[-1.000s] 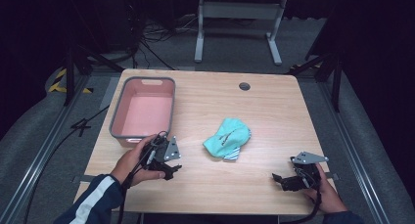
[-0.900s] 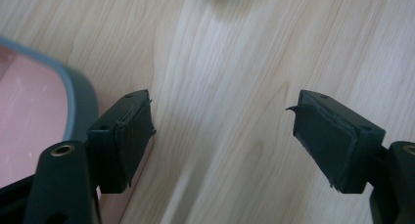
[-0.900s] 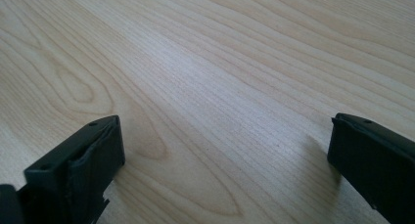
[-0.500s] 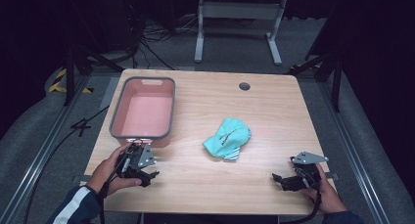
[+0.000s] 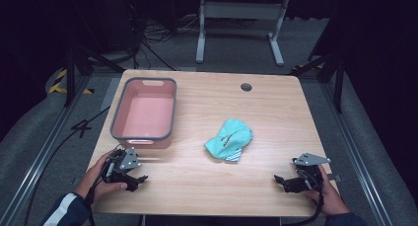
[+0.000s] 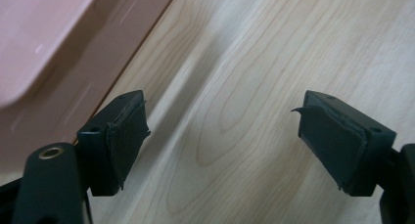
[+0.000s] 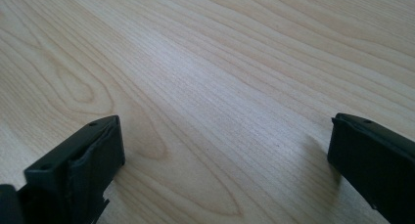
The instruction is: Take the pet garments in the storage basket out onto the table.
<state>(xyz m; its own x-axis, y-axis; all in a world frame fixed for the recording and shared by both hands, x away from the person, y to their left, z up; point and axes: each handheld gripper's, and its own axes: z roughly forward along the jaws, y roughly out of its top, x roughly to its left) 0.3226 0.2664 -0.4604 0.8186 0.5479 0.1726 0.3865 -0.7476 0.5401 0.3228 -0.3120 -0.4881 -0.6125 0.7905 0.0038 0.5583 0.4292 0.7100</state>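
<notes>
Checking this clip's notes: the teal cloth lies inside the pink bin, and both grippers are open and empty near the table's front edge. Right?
Not quite. The high view shows the teal cloth lying on the table, to the right of the pink bin, not inside it. The left gripper and right gripper are open and empty near the front edge.

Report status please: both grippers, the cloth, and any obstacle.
Left gripper open, empty, jaws just widening. Right gripper open, empty. Teal cloth bunched mid-table, untouched. Pink bin stands left of the cloth, apart from it.

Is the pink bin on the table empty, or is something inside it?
Empty: the high view shows the pink bin with a bare pink floor.
</notes>
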